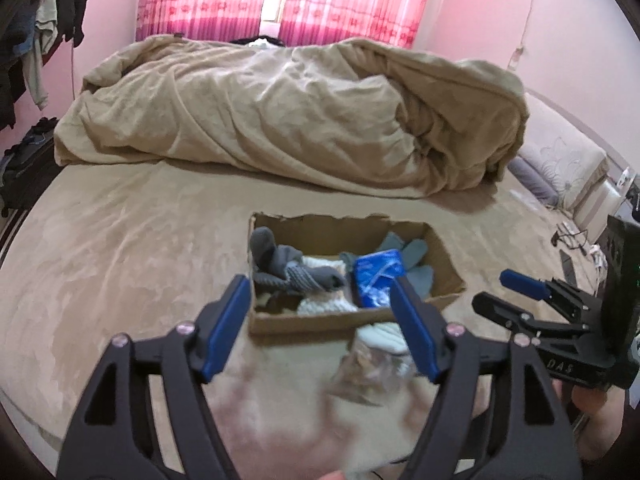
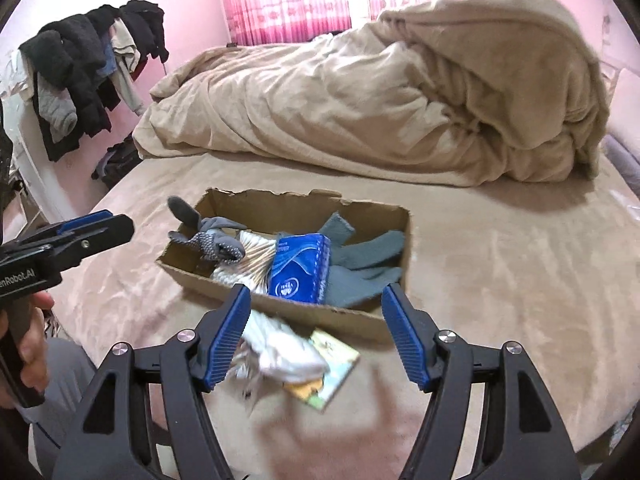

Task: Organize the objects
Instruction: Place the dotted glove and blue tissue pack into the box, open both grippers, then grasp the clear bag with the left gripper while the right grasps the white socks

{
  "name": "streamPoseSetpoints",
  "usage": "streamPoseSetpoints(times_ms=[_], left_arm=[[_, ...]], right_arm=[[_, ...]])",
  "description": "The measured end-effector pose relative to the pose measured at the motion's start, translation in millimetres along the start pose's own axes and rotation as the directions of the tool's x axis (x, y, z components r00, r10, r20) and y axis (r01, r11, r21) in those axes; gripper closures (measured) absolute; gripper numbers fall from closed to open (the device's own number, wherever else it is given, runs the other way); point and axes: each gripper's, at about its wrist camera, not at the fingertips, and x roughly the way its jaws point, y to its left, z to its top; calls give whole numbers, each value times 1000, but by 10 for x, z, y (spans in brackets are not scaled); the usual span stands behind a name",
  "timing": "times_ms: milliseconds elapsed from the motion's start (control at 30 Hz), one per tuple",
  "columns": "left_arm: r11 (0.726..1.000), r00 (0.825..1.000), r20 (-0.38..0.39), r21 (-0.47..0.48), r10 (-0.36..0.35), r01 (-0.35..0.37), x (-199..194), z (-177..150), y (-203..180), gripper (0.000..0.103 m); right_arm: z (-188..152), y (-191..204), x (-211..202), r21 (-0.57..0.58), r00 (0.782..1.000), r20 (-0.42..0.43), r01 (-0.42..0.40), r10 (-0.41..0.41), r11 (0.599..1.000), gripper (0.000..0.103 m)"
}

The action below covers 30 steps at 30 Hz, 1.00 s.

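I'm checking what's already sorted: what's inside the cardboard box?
In the box: grey socks, cotton swabs, a blue tissue pack, grey-blue gloves. Anything beneath them is covered.

You work over a bed [image 1: 120, 240] with a tan cover. On it lie an open cardboard box [image 2: 304, 312], a rumpled beige duvet [image 1: 280, 112] behind, and, just in front of the box, a white sock [image 2: 288, 352] over a small booklet [image 2: 336, 376].
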Motion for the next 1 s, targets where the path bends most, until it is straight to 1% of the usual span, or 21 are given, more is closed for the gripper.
streamPoseSetpoints(times_ms=[200, 267, 367, 467, 567, 700, 767, 833, 933, 1000], left_arm=[[1000, 999, 40, 11, -3, 2, -448, -125, -161, 28], [1000, 998, 56, 18, 9, -10, -574, -190, -206, 25], [1000, 998, 59, 14, 18, -19, -660, -299, -241, 23], [1000, 999, 45, 11, 21, -22, -659, -443, -258, 22], [1000, 1000, -1, 16, 15, -15, -531, -606, -291, 21], [999, 998, -60, 31, 27, -25, -281, -818, -372, 19], [999, 997, -75, 32, 27, -25, -156, -890, -386, 16], [999, 996, -88, 38, 28, -25, -46, -950, -410, 16], [996, 994, -94, 80, 48, -40, 141, -1031, -468, 16], [995, 993, -109, 93, 42, -32, 281, -1071, -486, 16]], right_arm=[[-70, -9, -423, -2, 999, 42, 7, -7, 1000, 32], [-106, -7, -567, -2, 998, 60, 13, -13, 1000, 32], [-178, -7, -709, 0, 998, 66, 8, -8, 1000, 32], [-273, 14, -782, -9, 998, 66, 7, -7, 1000, 32], [-390, 8, -754, -12, 999, 43, 5, -4, 1000, 32], [-533, -41, -619, -6, 1000, 0, -1, 1, 1000, 32], [-587, -66, -548, -2, 1000, -14, -2, 2, 1000, 32], [-631, -77, -484, -4, 1000, -19, -1, 1, 1000, 32], [-697, -110, -342, -14, 999, -35, 14, -14, 1000, 32], [-744, -157, -264, 2, 999, -50, 2, -2, 1000, 32]])
